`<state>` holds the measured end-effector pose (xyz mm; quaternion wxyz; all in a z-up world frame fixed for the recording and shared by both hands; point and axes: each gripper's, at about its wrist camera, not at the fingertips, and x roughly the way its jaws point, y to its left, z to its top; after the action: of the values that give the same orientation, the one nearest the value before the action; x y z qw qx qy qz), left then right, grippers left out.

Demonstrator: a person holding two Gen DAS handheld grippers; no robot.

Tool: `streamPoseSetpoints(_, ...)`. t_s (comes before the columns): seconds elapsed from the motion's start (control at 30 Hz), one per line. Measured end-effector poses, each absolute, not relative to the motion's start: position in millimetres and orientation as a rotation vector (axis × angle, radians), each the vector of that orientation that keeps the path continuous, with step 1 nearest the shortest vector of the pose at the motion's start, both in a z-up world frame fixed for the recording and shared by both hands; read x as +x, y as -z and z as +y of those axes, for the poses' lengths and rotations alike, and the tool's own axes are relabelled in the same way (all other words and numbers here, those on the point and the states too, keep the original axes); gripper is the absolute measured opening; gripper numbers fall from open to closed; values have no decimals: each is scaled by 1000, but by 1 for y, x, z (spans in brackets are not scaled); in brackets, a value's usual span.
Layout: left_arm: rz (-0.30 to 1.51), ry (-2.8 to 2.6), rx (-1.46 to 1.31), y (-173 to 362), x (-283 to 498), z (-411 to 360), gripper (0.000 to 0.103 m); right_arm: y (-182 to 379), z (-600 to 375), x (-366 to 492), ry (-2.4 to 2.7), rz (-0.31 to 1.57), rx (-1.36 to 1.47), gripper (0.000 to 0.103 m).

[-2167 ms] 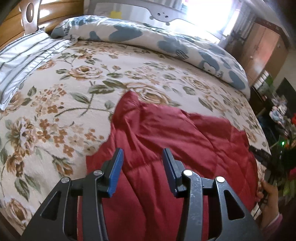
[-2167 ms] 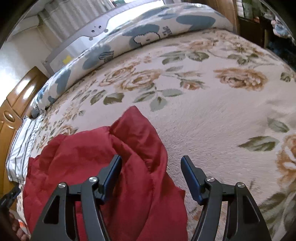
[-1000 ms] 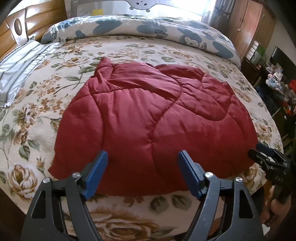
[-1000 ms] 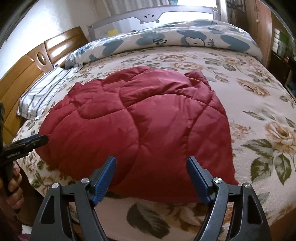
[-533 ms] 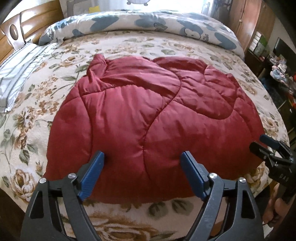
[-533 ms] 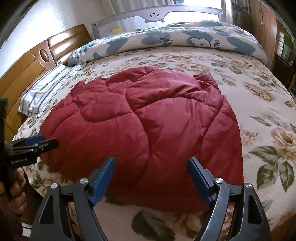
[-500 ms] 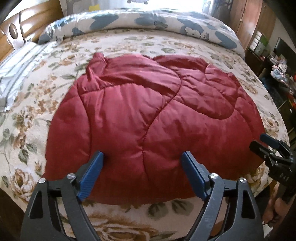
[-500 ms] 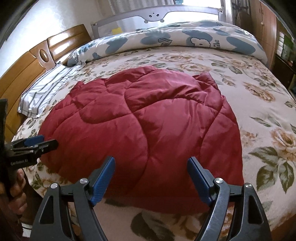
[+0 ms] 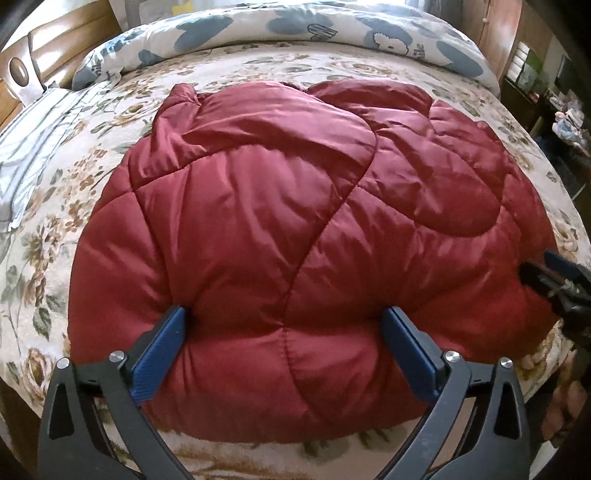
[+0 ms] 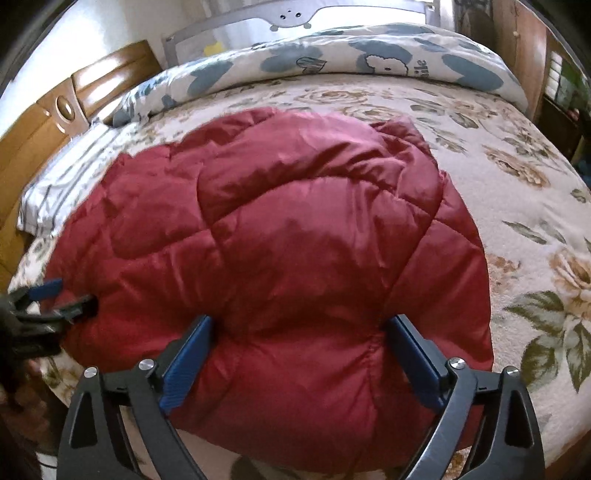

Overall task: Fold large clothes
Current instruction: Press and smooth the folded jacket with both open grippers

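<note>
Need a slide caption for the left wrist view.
Left claw opening astride the near edge of a red quilted jacket on a floral bedspread.

The bed (image 9: pixel 92 177) wears a cream sheet printed with roses. A red quilted coat (image 9: pixel 295 221) lies spread across its near middle, reaching the near edge. A rolled duvet (image 9: pixel 332 26) with blue patches lies along the far side. A striped pillow (image 9: pixel 33 133) lies at the left.

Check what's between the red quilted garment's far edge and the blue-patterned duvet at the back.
Bare floral bedspread only, between red quilted garment and blue-patterned duvet. Both wrist views show it.
</note>
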<state>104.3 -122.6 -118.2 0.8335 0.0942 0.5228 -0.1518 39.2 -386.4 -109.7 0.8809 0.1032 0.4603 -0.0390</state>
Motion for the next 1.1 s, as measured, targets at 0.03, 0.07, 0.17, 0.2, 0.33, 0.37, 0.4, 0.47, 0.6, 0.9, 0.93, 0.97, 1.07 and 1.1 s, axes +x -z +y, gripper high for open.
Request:
streamPoseSetpoints(0.03, 1108, 322, 201, 119, 106, -122, 103, 106, -386, 39, 78, 945, 214, 95)
streamPoseSetpoints(0.07, 1107, 321, 203, 120, 106, -123, 103, 103, -385, 41, 73, 935, 215, 94)
streamPoseSetpoints(0.17, 1100, 317, 218, 123, 105, -126, 103, 101, -381, 47, 54, 931, 205, 94)
streamPoseSetpoints(0.2, 1099, 317, 221, 123, 105, -127, 103, 105, -380, 51, 57, 942, 188, 95)
streamPoseSetpoints(0.33, 1097, 323, 215, 119, 106, -126, 103, 124, -387, 58, 63, 959, 196, 96)
streamPoseSetpoints(0.37, 1092, 326, 210, 117, 105, -125, 103, 128, -393, 59, 70, 959, 219, 96)
streamPoseSetpoints(0.4, 1084, 333, 210, 112, 104, -125, 103, 131, -399, 59, 74, 958, 235, 96)
streamPoseSetpoints(0.47, 1068, 341, 209, 104, 105, -123, 103, 133, -406, 58, 74, 958, 259, 97)
streamPoseSetpoints(0.6, 1030, 314, 186, 89, 116, -115, 103, 135, -409, 57, 75, 954, 265, 97)
streamPoseSetpoints(0.9, 1095, 272, 191, 122, 147, -117, 103, 137, -408, 56, 77, 942, 268, 98)
streamPoseSetpoints(0.93, 1093, 270, 193, 123, 146, -117, 103, 136, -408, 57, 77, 945, 269, 98)
streamPoseSetpoints(0.97, 1092, 269, 193, 123, 146, -117, 103, 134, -409, 58, 78, 950, 270, 98)
streamPoseSetpoints(1.07, 1096, 269, 189, 124, 146, -116, 103, 122, -408, 56, 85, 943, 266, 97)
streamPoseSetpoints(1.1, 1096, 269, 190, 124, 146, -115, 103, 117, -407, 54, 89, 933, 265, 96)
